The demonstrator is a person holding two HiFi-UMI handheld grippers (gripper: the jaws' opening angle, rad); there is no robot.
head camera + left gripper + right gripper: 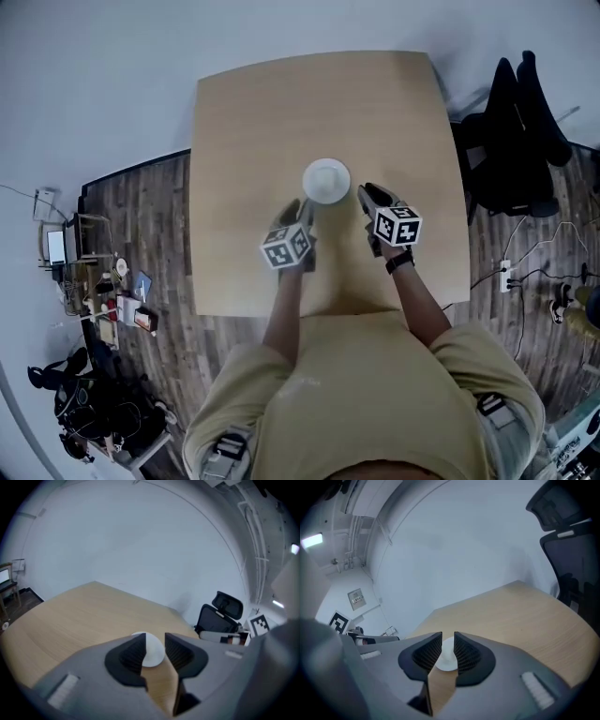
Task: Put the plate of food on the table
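Resting on bench (281, 112): white plate (326, 180), probably stiff, light, slick, breakable; take opposite rims. Flanking it, left hand-held gripper (302, 212) and right hand-held gripper (369, 195), jaws parted, empty.

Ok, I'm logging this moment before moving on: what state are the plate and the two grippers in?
Plate: lying flat on the table, not held; I can't make out any food on it.
Left gripper: open, empty, just short of the plate.
Right gripper: open, empty, just short of the plate.
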